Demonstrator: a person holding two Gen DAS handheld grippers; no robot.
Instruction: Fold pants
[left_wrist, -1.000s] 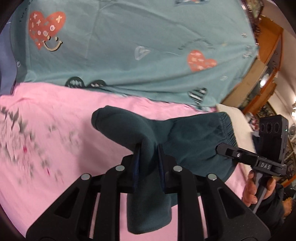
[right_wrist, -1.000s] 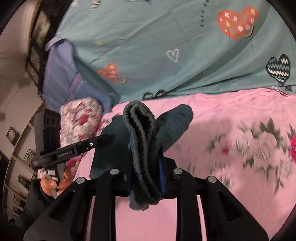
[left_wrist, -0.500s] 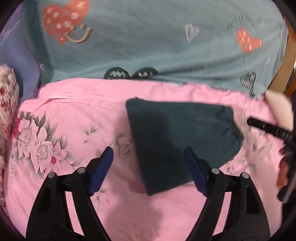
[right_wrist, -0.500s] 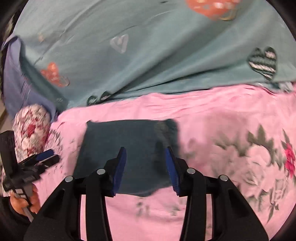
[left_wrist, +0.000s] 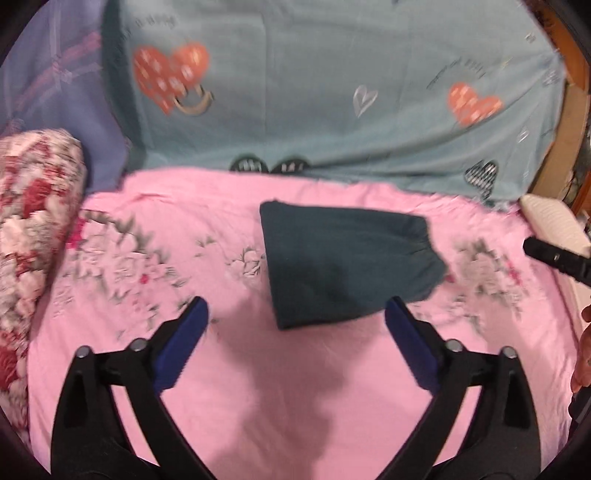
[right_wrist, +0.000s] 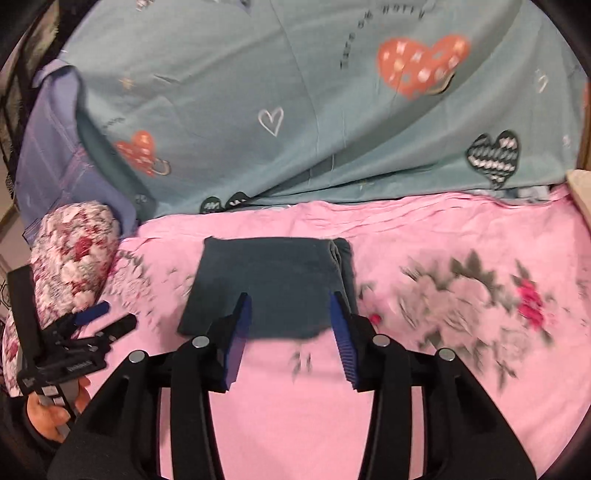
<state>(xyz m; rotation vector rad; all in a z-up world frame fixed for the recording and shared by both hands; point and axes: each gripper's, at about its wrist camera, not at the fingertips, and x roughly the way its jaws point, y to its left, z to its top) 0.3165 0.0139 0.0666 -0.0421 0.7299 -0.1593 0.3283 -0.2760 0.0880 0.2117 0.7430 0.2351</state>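
The dark teal pants lie folded into a flat rectangle on the pink floral sheet, with the gathered waistband at the right end. My left gripper is wide open and empty, held above and just in front of the pants. In the right wrist view the same folded pants lie flat, and my right gripper is open and empty over their near edge. The left gripper also shows at that view's left edge.
A teal sheet with heart prints covers the back. A red and white floral pillow lies at the left, with purple fabric behind it. A white ribbed item and wooden furniture are at the right.
Both grippers held the pants a second ago, then let go. The pants now lie folded flat, and both grippers have opened and drawn back from them.
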